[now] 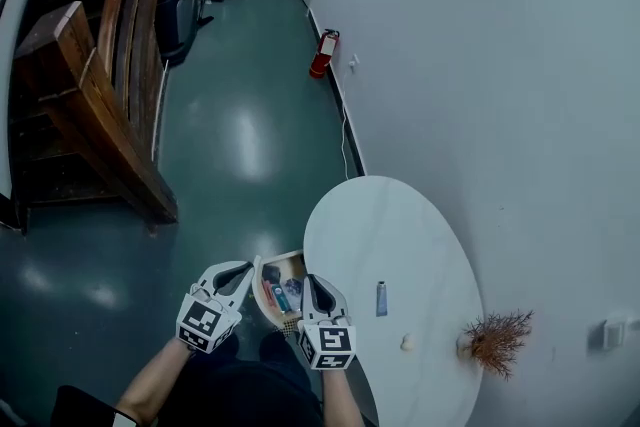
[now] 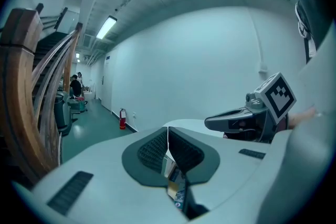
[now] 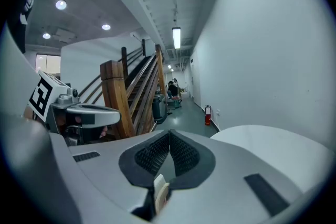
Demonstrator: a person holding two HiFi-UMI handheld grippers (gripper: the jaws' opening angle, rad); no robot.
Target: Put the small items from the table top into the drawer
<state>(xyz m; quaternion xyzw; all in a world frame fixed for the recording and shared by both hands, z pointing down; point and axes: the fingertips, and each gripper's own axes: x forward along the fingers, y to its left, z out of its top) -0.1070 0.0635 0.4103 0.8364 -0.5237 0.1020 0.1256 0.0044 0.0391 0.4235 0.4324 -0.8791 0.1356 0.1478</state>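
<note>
1. Though framed steeply from the head, shows the left gripper (image 1: 243, 270) at the left rim of the open drawer (image 1: 262, 287) and the right gripper (image 1: 316, 287) at its right rim, tight against the edge of the surface (image 1: 390, 225). Probably places them there to steady the drawer or drop something in. Leaves a small tube (image 1: 381, 298) just right of the right gripper, a pale nub (image 1: 407, 342) further right and nearer the body, and a twiggy tuft (image 1: 497, 340) beyond, all on the surface and not yet stowed. Reduces the drawer's contents to coloured scraps.
2. Looking along the left gripper, finds the pads pressed together with only a pale sliver between. Cannot say whether drawer rim or daylight. Glimpses coloured contents beneath the jaw roots.
3. Looking along the right gripper, finds it fully closed, with nothing pinched at the tips. Cuts off most of a cream slab (image 3: 159, 189) under the jaw roots, too little to name. Puts the surface to the right, with the tube out of frame.
</note>
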